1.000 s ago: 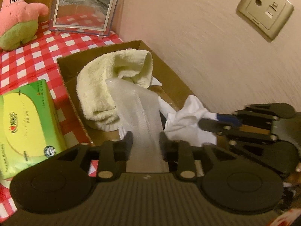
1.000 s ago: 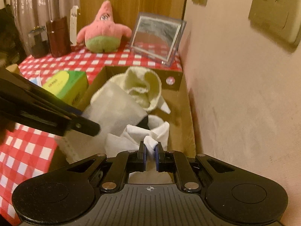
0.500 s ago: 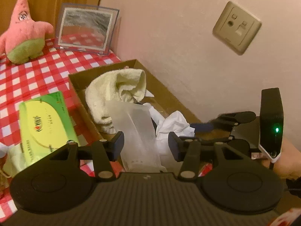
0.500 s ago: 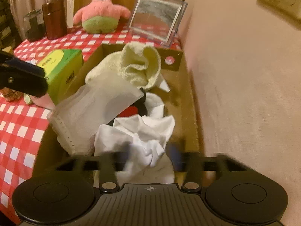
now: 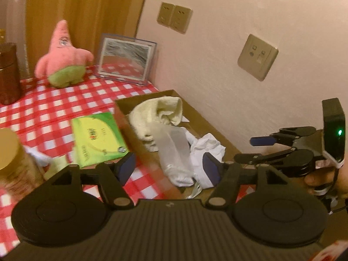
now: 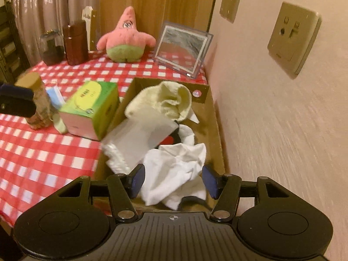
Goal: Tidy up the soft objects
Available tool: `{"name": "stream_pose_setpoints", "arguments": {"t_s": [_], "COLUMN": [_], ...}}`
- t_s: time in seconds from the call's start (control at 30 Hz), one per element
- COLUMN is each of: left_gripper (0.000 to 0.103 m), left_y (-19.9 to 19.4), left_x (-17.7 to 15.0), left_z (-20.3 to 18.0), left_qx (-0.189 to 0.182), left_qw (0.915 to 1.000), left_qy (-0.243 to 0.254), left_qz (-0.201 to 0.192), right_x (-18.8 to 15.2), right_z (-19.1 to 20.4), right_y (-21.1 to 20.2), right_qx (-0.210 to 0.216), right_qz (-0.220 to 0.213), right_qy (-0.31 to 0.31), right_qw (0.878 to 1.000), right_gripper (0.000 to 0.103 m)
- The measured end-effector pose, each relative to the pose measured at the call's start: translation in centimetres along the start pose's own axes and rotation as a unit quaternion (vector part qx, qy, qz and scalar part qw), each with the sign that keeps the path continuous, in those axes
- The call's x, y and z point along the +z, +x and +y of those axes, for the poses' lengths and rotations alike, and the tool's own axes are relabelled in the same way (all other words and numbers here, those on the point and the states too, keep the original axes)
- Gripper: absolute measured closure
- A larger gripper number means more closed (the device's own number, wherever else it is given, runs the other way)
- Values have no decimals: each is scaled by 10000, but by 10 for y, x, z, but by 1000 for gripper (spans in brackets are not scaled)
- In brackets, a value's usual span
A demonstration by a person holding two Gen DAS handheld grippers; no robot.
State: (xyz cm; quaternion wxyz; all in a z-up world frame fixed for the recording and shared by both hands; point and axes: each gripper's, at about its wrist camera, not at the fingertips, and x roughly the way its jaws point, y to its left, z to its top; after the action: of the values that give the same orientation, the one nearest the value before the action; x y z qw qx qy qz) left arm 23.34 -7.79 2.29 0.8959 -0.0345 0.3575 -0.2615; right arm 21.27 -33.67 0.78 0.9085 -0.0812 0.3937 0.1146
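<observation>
Soft cloths lie loose under both grippers: the left gripper point(image 5: 168, 168), jaws opening and empty, is nearer the pale mesh cloth point(image 5: 174, 150), whose long axis runs from the cardboard box's point(image 5: 219, 133) near end toward the cream towel point(image 5: 156, 115); the right gripper point(image 6: 173, 181), agape, straddles the crumpled white cloth point(image 6: 176, 169).
</observation>
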Motion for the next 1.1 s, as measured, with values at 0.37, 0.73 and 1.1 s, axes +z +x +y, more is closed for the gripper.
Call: {"name": "stream_pose_setpoints", "arguments": {"t_s": [0.37,0.73,1.1], "left_gripper": [19,17,17], "left_y": [-89,-162,-205], "left_x": [-41,-78,-98], "left_z": [23,65,121], "left_qx": [555,982,1808], "left_qw": [9976,9936,9818], "left_qy": [-27,-181,-129], "left_qz": [-405,-522,-570], "right_x": [6,13,26], "right_z": [46,83,131], "right_y": [-48,-52,-39], "right_qx": [279,614,1039], "right_qz": [-391,-513,-605], "right_qy": [-6,-245,-869], "right_qw": [9988,9965,9889], "right_gripper": [43,40,40]}}
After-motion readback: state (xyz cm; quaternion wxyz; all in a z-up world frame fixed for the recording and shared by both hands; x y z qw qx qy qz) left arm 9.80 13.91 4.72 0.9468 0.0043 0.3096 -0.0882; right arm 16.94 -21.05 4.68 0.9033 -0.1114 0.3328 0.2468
